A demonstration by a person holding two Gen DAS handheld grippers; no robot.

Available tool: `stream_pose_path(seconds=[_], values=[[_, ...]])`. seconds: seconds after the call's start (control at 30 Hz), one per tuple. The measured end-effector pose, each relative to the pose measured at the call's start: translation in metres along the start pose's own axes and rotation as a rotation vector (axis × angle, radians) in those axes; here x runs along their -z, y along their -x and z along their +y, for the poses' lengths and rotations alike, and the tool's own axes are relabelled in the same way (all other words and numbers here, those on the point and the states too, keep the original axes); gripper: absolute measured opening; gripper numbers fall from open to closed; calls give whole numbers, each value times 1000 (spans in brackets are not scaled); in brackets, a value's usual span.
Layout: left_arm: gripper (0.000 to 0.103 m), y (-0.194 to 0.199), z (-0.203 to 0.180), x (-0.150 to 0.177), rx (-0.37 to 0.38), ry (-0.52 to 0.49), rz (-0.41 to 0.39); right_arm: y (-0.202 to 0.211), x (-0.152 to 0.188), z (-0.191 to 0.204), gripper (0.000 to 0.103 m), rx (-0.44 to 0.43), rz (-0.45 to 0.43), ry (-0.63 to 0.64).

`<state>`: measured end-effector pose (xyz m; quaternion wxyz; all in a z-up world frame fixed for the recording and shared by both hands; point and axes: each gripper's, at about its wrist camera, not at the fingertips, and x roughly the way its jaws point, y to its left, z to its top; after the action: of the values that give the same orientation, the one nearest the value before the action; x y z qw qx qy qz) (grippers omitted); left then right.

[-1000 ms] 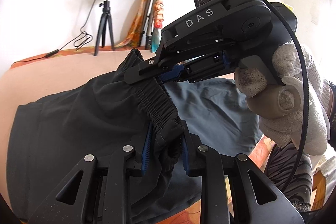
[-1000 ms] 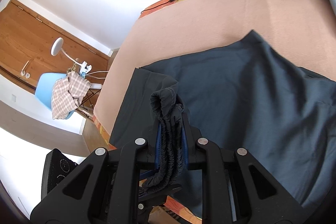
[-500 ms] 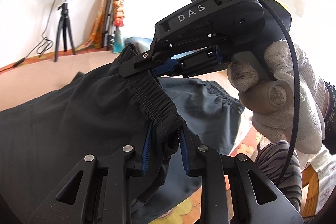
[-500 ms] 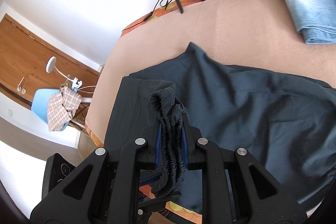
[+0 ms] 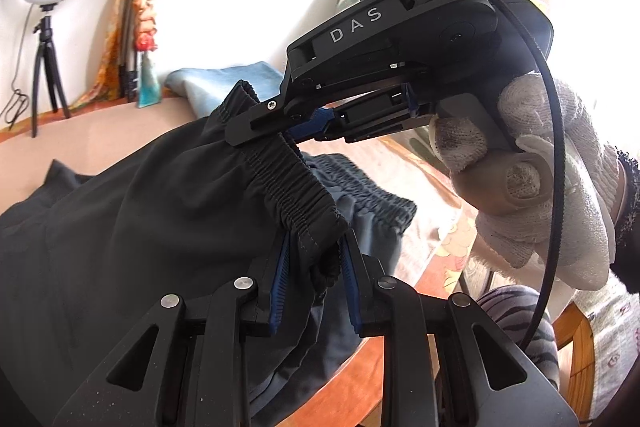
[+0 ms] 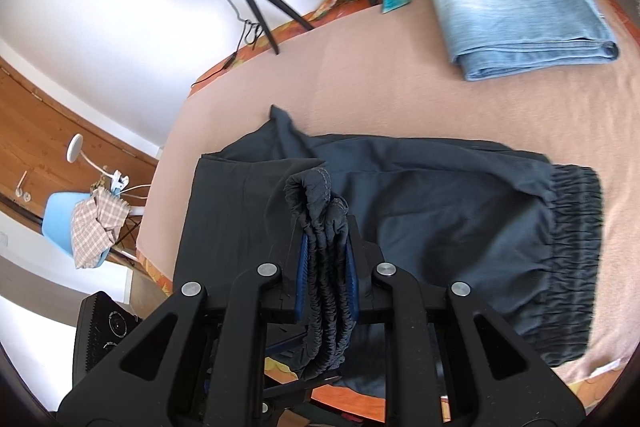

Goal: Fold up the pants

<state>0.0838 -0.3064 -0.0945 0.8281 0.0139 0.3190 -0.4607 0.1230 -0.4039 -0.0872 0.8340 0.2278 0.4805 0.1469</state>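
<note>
Left wrist view: left gripper fingers pinch the elastic waistband of the dark pants, the right gripper clamps the same band just beyond, and the lifted band runs straight between them. Right wrist view: fingers narrow on the bunched waistband, pants body spread on the worktop ahead, long axis crosswise; bare worktop lies between pants and folded jeans, near edge directly below.

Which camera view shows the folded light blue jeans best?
The right wrist view shows the folded light blue jeans best: the whole stack lies in sight on the pink table cover, behind the dark pants. The left wrist view shows only a small part, behind the raised waistband.
</note>
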Motion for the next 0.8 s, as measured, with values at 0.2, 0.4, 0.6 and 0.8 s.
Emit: stream_pose_path(seconds=[0.2,0.4,0.6,0.8], values=[[23,-27,-25,-9,50,-28,13,28,0,-30,17,58,-27,-29],[23,-53,-39,-12,83,-30,44,41,2,-59,17,116,-41,-52],[23,-68,-43,-12,83,-15,64,38,-2,-86,17,153,-52,-82],[25,-65,-36,-6,89,27,93,26,-6,-99,17,214,-48,-57]])
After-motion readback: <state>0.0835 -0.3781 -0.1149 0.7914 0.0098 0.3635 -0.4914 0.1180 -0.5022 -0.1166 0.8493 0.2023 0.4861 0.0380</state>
